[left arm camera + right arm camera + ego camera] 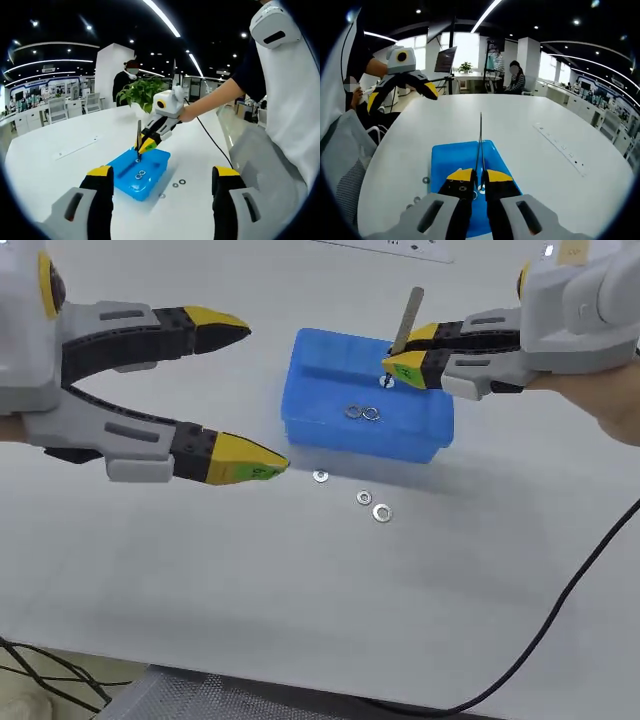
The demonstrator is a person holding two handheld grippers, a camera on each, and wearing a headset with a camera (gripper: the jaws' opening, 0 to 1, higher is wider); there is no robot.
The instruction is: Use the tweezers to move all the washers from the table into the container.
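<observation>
Head view: two washers [361, 414] lie inside the blue container [330, 435]. A third washer [387, 383] sits at the tips of the tweezers [408, 315] over the container's floor; I cannot tell whether it is pinched or already dropped. Three loose washers [364, 498] rest on the white table [200, 580] just in front of the container, so about half the job looks left. The right gripper [405, 365] is clamped on the tweezers. The left gripper [245, 402] hangs with its jaws wide apart, holding nothing. A black cable [560, 610] trails at the right, well apart from the washers.

Left gripper view: nothing lies between the tweezers and the loose washers. A potted plant [142, 92] and a standing person [125, 75] are far behind.

Right gripper view: the jaws press together on the tweezers, which point out over the container. The loose washers lie beside its left wall.
</observation>
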